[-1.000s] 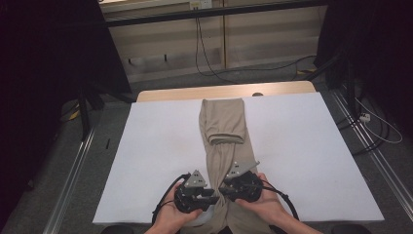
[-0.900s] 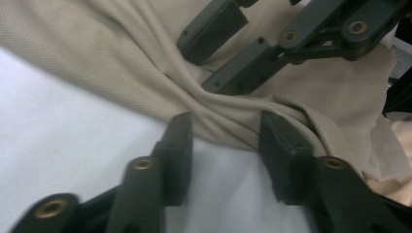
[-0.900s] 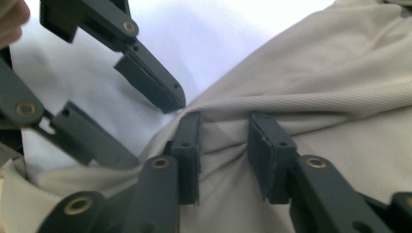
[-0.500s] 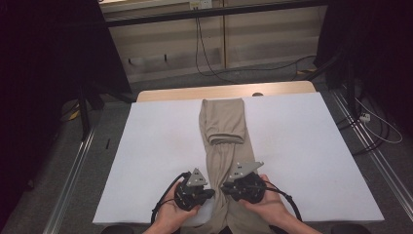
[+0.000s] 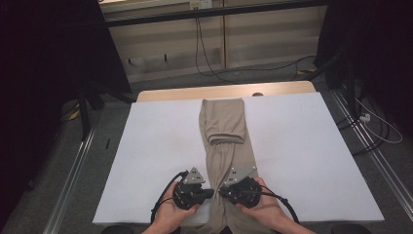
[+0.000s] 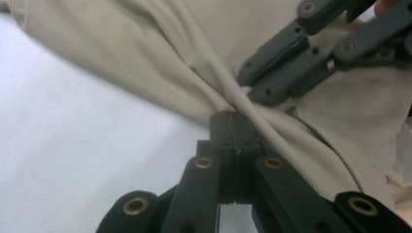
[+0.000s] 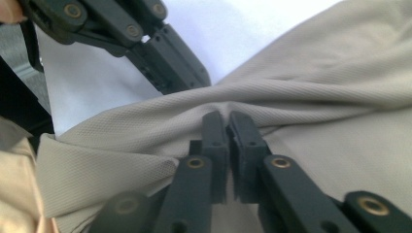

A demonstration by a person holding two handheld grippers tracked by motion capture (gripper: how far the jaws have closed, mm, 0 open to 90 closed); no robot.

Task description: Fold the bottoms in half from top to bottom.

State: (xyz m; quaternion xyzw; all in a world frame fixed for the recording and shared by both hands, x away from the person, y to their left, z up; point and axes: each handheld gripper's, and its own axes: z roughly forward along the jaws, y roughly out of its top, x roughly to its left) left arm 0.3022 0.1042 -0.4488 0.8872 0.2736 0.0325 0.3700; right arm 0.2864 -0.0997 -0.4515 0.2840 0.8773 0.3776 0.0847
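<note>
Since the beige trousers (image 5: 221, 141) lie lengthwise on the desk (image 5: 160, 146), left gripper (image 5: 210, 193) and right gripper (image 5: 222, 192) jaws have just closed, pinching opposite near-edge folds, likely for folding.

A long beige cloth garment (image 5: 221, 146) lies down the middle of the flat white table top (image 5: 302, 156), from the far edge to the near edge. Its far end is folded back on top of itself. The 2 black two-jaw grippers sit at the near end, the left gripper (image 5: 210, 193) on the cloth's left edge, the right gripper (image 5: 222, 192) just beside it.
</note>
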